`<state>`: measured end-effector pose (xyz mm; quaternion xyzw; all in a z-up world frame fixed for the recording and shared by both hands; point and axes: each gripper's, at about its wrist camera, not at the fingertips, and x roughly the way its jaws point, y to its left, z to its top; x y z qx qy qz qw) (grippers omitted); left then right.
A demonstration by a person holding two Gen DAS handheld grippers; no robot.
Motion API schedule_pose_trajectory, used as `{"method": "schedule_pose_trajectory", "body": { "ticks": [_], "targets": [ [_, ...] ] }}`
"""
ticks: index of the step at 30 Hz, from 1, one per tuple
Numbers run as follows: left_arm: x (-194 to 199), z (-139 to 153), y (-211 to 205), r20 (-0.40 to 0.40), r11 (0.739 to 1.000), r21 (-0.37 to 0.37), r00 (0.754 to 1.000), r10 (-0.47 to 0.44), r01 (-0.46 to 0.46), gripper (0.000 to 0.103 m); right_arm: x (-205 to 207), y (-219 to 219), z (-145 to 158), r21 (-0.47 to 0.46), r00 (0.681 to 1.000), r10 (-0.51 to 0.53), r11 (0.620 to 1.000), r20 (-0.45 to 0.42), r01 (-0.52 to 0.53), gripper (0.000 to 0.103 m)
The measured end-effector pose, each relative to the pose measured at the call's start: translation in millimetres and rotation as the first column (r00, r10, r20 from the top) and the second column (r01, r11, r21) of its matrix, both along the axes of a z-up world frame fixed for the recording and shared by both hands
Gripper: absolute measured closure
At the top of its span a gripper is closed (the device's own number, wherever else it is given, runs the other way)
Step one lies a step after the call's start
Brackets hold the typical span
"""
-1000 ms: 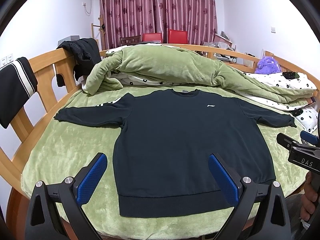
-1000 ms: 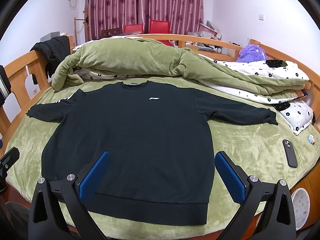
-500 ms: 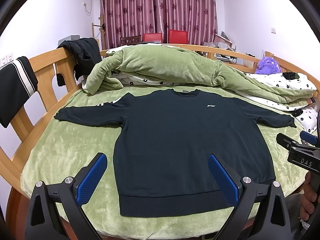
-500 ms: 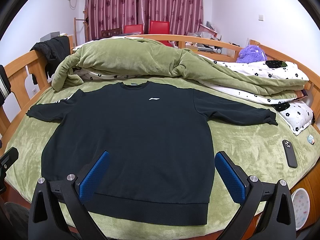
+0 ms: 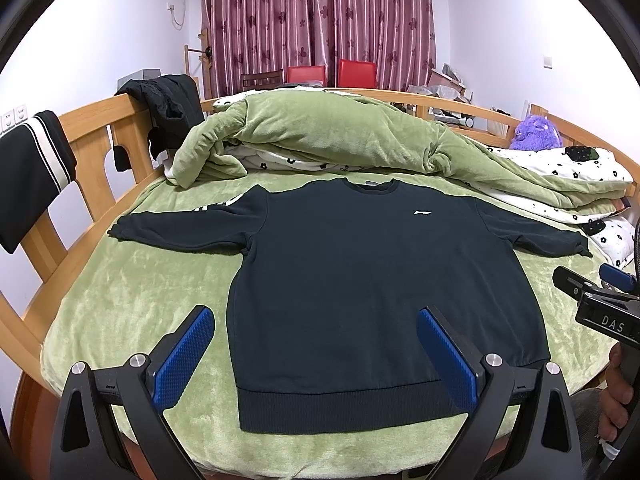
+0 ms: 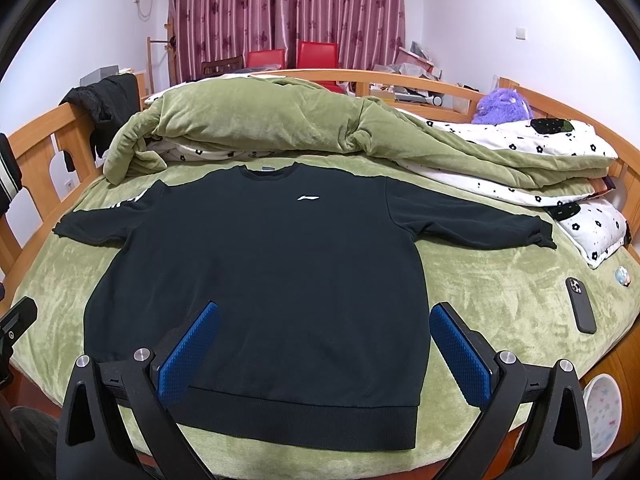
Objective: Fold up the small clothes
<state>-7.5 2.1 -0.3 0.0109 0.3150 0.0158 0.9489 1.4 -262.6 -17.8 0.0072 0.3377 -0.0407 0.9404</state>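
**Dark sweatshirt laid flat on the bed, both tools spread wide and empty**

Far left of the left tool (image 5: 316, 344), a black garment with white stripes (image 5: 32, 172) hangs over the wooden bed rail (image 5: 92, 148), and further along the rail a black jacket (image 5: 168, 112) is draped. The left tool hovers over the near edge of the bed, its blue-padded fingers (image 5: 184, 356) set wide apart with nothing between them. Its left finger sits over the green bed cover (image 5: 132, 296), its right finger over the lower body of the sweatshirt (image 5: 360, 272).

The sweatshirt lies face up directly ahead of both tools, hem nearest them, collar away, both sleeves stretched out sideways. A small white logo (image 6: 308, 198) shows on the chest. Beyond the collar a rumpled green quilt (image 6: 256, 124) is heaped across the bed, with a white flowered bedding layer (image 6: 560, 160) under it to the right.

The right tool (image 6: 324, 348) also hovers with jaws wide apart and holds nothing; both of its fingers frame the right half of the sweatshirt's lower body. In the left wrist view, a hand (image 5: 616, 400) grips that tool's handle at the far right edge.

To the right of the right tool, a dark phone (image 6: 581, 305) lies on the bed cover, well apart from the sleeve cuff. A purple plush toy (image 6: 504, 106) sits far beyond, by the back rail.
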Motion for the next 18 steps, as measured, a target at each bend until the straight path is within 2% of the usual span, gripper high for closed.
{"method": "schedule_pose_trajectory", "body": {
  "ticks": [18],
  "targets": [
    [-3.0, -1.4, 2.7, 0.001, 1.0, -0.005, 1.0, 0.004, -0.004, 0.001, -2.1, 2.0, -0.4, -0.014, 1.0, 0.0, 1.0, 0.014, 0.0, 0.0]
  ]
}}
